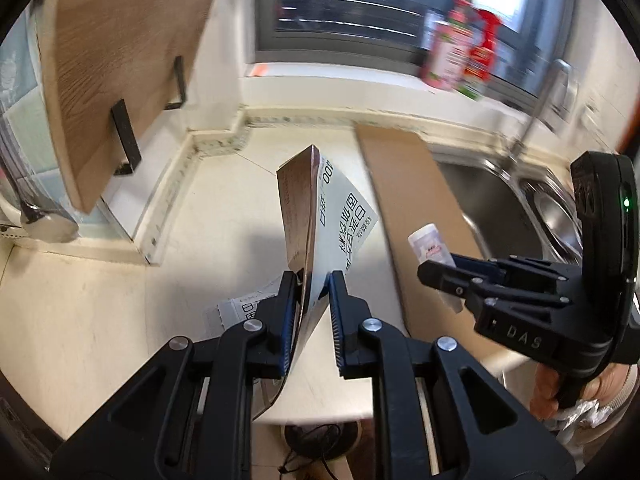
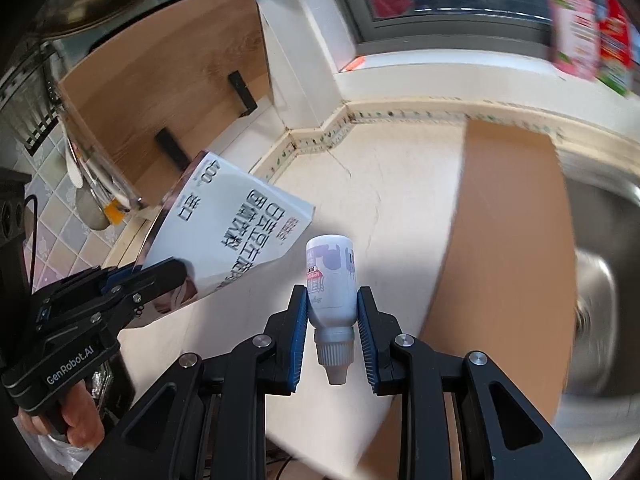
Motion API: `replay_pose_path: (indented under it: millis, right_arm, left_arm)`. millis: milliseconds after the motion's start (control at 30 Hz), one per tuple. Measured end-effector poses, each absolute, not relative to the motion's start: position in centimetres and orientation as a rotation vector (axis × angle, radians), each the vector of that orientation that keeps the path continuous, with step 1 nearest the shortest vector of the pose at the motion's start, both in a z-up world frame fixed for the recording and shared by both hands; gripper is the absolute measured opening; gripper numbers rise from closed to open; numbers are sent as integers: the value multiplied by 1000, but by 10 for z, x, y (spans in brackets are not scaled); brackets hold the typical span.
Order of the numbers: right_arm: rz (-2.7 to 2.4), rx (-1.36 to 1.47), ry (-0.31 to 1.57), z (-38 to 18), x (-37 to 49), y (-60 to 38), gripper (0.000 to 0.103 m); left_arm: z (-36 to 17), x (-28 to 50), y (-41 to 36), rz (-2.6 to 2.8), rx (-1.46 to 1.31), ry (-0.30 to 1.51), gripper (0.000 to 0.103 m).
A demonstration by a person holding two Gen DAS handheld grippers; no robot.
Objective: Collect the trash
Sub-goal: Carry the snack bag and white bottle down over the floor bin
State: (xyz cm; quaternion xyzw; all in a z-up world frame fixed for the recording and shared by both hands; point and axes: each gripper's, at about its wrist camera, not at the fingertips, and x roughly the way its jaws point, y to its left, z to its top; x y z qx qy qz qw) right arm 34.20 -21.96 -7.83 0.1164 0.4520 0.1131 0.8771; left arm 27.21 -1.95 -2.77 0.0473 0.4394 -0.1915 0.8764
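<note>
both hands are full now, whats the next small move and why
Probably carry both pieces toward a trash bin, none of which shows here. The left hand-held gripper is shut on a flattened printed carton, the right hand-held gripper on a small white bottle, both lifted clear of the countertop.

Cream countertop (image 1: 100, 320), seen across the middle. Wooden cutting board (image 1: 120, 60), propped upright in black stand brackets at 10 o'clock. Brown cardboard sheet (image 1: 420, 208), laid flat at 2 o'clock, overlapping the steel sink (image 1: 500, 200). Blurred pink and red bottles (image 1: 460, 56), stood on the window ledge at 1 o'clock.
</note>
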Motion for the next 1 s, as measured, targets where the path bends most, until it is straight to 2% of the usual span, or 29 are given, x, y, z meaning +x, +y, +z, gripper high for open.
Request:
replay_pose_path:
  millis: [333,533,700,1000]
  right_arm:
    - [144,294,968,-80,164,-201,24]
    - [125,306,1021,-104,80,-204,24]
    - [127,316,1071,-140,37,-211,24]
    - [153,328,1188,-221,14,-212,24]
  left_arm:
    - [-28,124,-31,-562,202,977,13]
    - [-45,59,-30,-558,211,1021,13]
    - [-81,25,-32,-485,211,1096,13]
    - [-158,1,-41,-414,218,1185,13]
